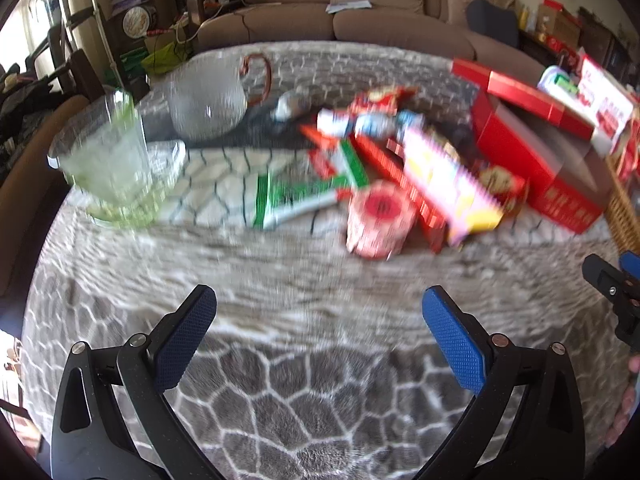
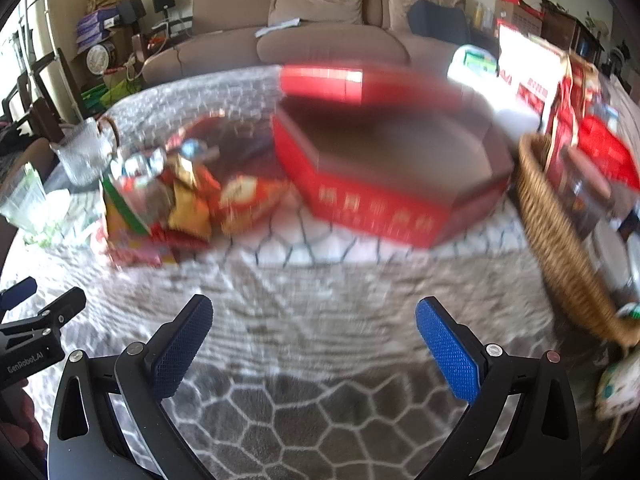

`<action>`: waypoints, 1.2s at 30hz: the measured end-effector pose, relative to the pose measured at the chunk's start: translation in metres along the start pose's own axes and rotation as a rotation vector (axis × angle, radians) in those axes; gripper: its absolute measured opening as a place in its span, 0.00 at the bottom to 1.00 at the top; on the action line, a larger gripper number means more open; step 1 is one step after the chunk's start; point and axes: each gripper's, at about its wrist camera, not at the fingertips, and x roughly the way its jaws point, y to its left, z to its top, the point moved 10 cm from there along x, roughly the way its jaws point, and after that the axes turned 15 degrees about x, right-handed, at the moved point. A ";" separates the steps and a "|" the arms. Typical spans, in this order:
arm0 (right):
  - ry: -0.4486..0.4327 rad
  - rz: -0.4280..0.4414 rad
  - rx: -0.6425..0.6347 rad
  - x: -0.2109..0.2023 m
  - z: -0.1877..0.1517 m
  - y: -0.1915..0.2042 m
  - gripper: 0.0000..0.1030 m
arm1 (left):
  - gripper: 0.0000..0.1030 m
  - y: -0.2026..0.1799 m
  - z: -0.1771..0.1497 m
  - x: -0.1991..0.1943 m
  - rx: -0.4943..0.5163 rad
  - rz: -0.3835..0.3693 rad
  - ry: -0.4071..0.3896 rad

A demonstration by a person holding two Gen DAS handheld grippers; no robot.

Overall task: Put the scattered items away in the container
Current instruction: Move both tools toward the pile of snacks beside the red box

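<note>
A pile of snack packets and boxes (image 1: pixel 384 160) lies on the patterned grey cloth, with a round red-and-white tin (image 1: pixel 378 220) at its front. An open red octagonal box (image 1: pixel 532 160) with its lid leaning behind stands to the right of the pile. In the right wrist view the box (image 2: pixel 384 168) is ahead and the pile (image 2: pixel 172 200) is to the left. My left gripper (image 1: pixel 320 320) is open and empty, well short of the pile. My right gripper (image 2: pixel 314 332) is open and empty, short of the box.
A green-tinted glass (image 1: pixel 108 160) and a clear glass jug (image 1: pixel 208 96) stand at the left. A wicker basket (image 2: pixel 560 240) full of items stands at the right. A brown sofa (image 1: pixel 340 12) is behind the table. Both views are blurred.
</note>
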 end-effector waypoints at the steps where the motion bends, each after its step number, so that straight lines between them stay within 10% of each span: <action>1: 0.000 0.008 0.004 -0.005 0.009 0.001 1.00 | 1.00 -0.003 0.005 -0.010 0.005 0.004 -0.006; 18: 0.063 0.034 -0.016 -0.056 0.148 0.011 1.00 | 1.00 -0.003 0.139 -0.060 0.103 -0.011 -0.001; 36: 0.210 0.022 0.034 -0.021 0.236 0.010 1.00 | 1.00 -0.007 0.214 -0.039 0.150 -0.064 0.096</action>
